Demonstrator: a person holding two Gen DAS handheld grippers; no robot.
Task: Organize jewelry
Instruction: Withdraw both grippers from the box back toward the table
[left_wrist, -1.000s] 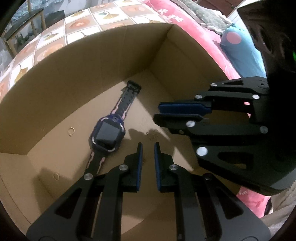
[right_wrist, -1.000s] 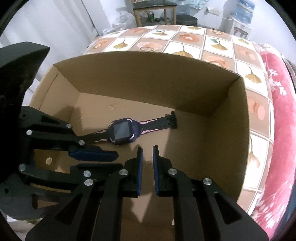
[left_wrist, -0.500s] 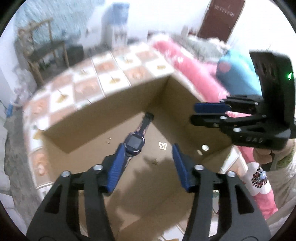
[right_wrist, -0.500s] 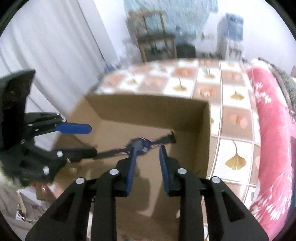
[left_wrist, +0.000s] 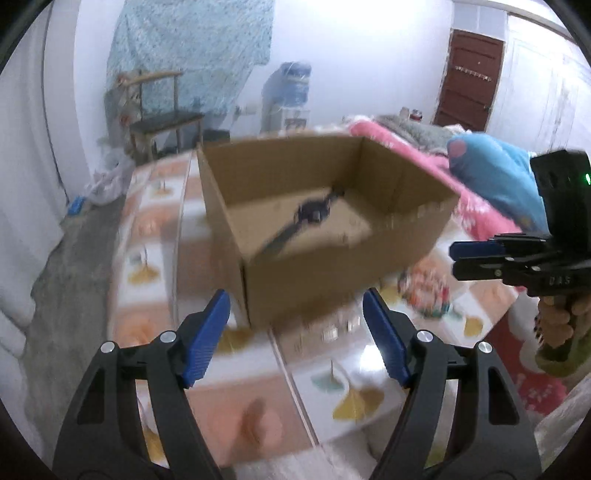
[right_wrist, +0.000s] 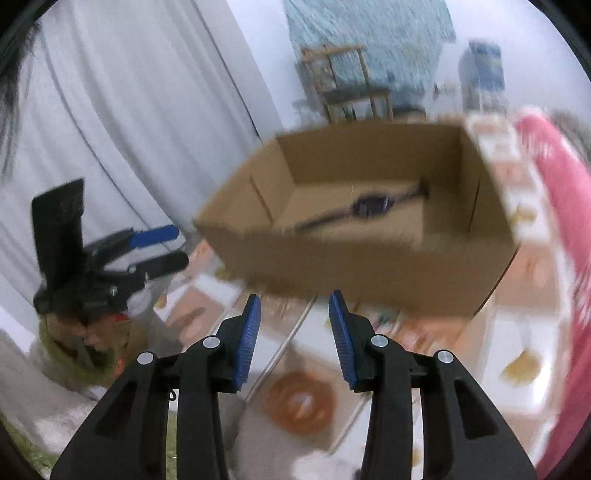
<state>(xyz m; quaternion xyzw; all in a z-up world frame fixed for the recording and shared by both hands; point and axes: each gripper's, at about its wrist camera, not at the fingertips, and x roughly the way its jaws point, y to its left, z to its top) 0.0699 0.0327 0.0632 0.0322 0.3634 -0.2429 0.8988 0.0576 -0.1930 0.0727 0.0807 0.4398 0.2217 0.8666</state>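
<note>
Ahead of both tongs, an open cardboard box (left_wrist: 332, 266) sits on a worktop (left_wrist: 155, 258) covered in a leaf-patterned cloth. Inside it, a dark wristwatch (left_wrist: 310, 214) lies flat on the box floor, strap stretched out; motion blur hides finer detail. The left tongs (left_wrist: 295, 339) hover short of the box's near corner, blue pads spread wide and holding nothing. The right tongs (right_wrist: 293, 332) are also apart and empty, short of the box's near wall. A pink bedcover (right_wrist: 561, 206) lies beyond the box, to the right of the right tongs.
</note>
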